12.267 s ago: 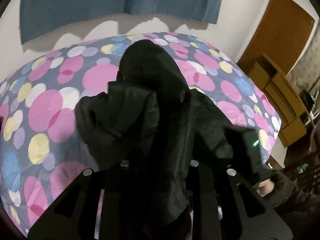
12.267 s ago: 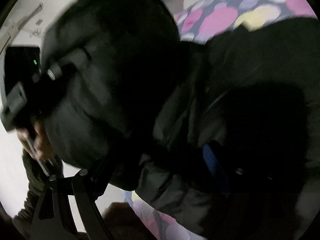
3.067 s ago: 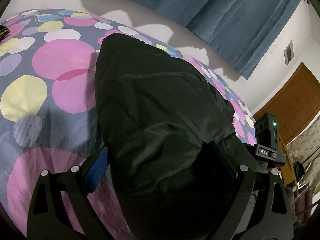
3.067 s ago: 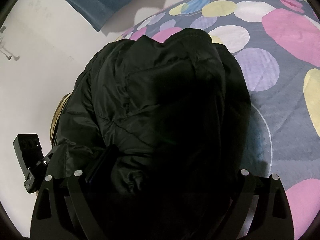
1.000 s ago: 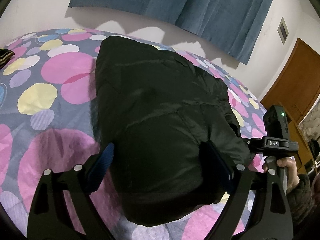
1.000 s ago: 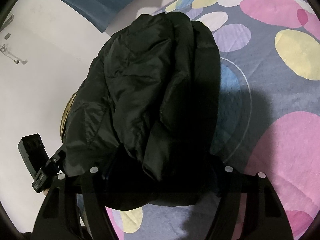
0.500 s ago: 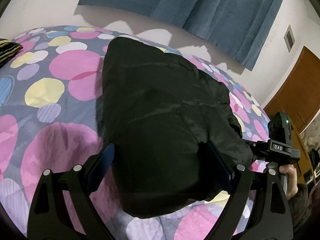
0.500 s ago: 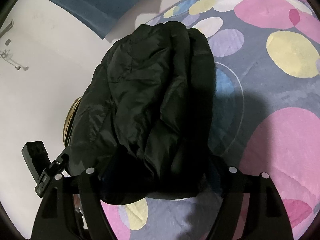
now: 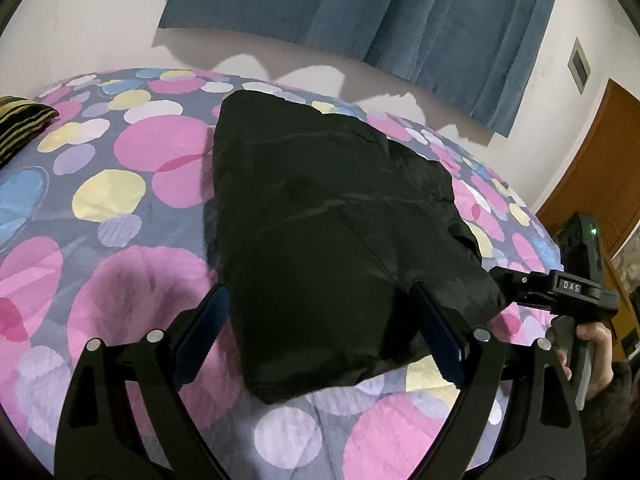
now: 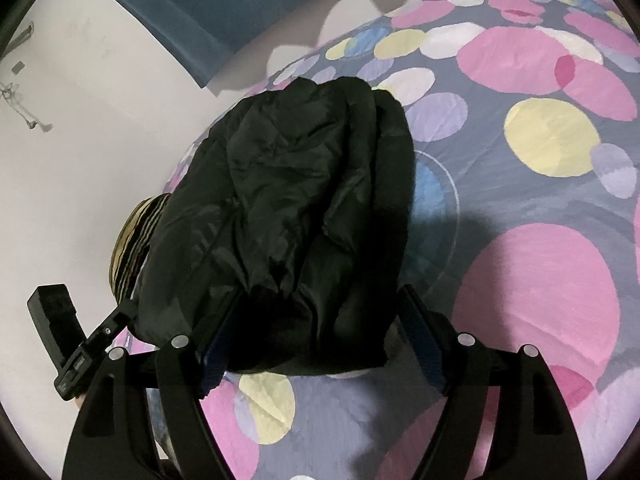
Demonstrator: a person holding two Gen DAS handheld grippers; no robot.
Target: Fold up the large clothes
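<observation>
Jacket [image 9: 332, 240]: black, puffy, folded into a thick bundle, lying on the bedspread near the bed's edge.
Bedspread [image 9: 132, 200]: grey, covered in pink, yellow, blue and white circles.
Left gripper [image 9: 320, 322]: jaws spread wide, the bundle's near end between the blue pads, no squeeze visible.
Right gripper [image 10: 316, 332]: jaws spread, straddling the bundle's near corner, pads not pressing the cloth.
Hand [image 9: 592, 360]: wrapped round the right gripper's handle, at the right edge of the left view.
Pillow [image 9: 20, 124]: striped, at the far left of the bed.
Curtain [image 9: 380, 12]: blue, hanging on the wall behind.
Door [image 9: 592, 168]: brown, at right.
</observation>
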